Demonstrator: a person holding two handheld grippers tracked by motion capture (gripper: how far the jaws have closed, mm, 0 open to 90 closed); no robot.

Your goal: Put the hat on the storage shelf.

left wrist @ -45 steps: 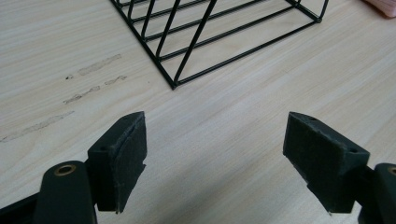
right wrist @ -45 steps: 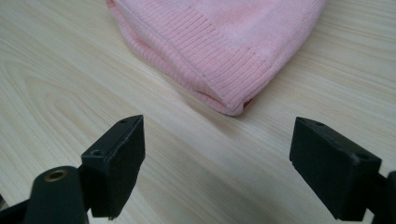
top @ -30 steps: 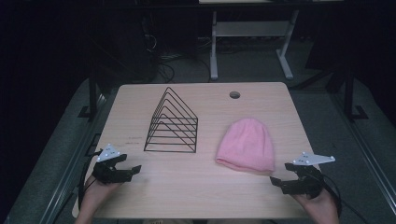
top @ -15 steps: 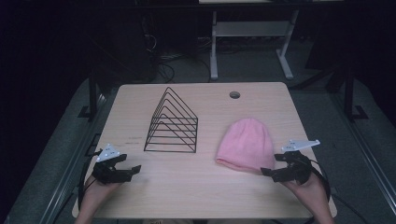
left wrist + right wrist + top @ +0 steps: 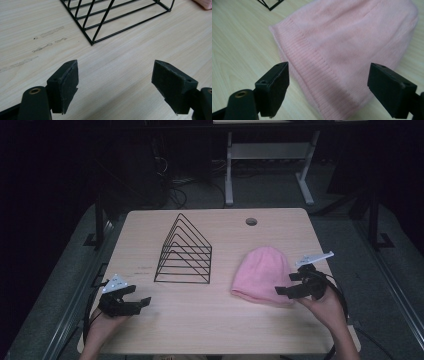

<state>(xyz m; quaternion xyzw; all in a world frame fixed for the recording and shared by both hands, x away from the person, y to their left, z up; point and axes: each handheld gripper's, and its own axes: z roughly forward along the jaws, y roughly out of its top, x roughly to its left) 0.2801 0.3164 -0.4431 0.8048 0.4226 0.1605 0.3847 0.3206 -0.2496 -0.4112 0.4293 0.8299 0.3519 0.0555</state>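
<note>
A pink knitted beanie [image 5: 263, 273] lies flat on the right half of the wooden table [image 5: 210, 335]; its ribbed brim [image 5: 312, 72] faces the person. My right gripper [image 5: 286, 284] hovers over the hat's near right edge, open, its jaws straddling the brim with nothing pinched. A black wire rack [image 5: 185, 251] of triangular dividers stands left of centre. My left gripper [image 5: 138, 296] rests low at the table's near left, open and empty, pointing toward the rack's near corner [image 5: 92, 43].
A round cable hole [image 5: 251, 222] sits near the table's far edge. Faint scuff marks [image 5: 47, 40] streak the wood left of the rack. Beyond the table stand a white desk frame [image 5: 270, 165] and cables on a dark floor.
My right gripper has moved left and forward from the table's right edge onto the beanie's near right side. The left gripper has stayed put.
</note>
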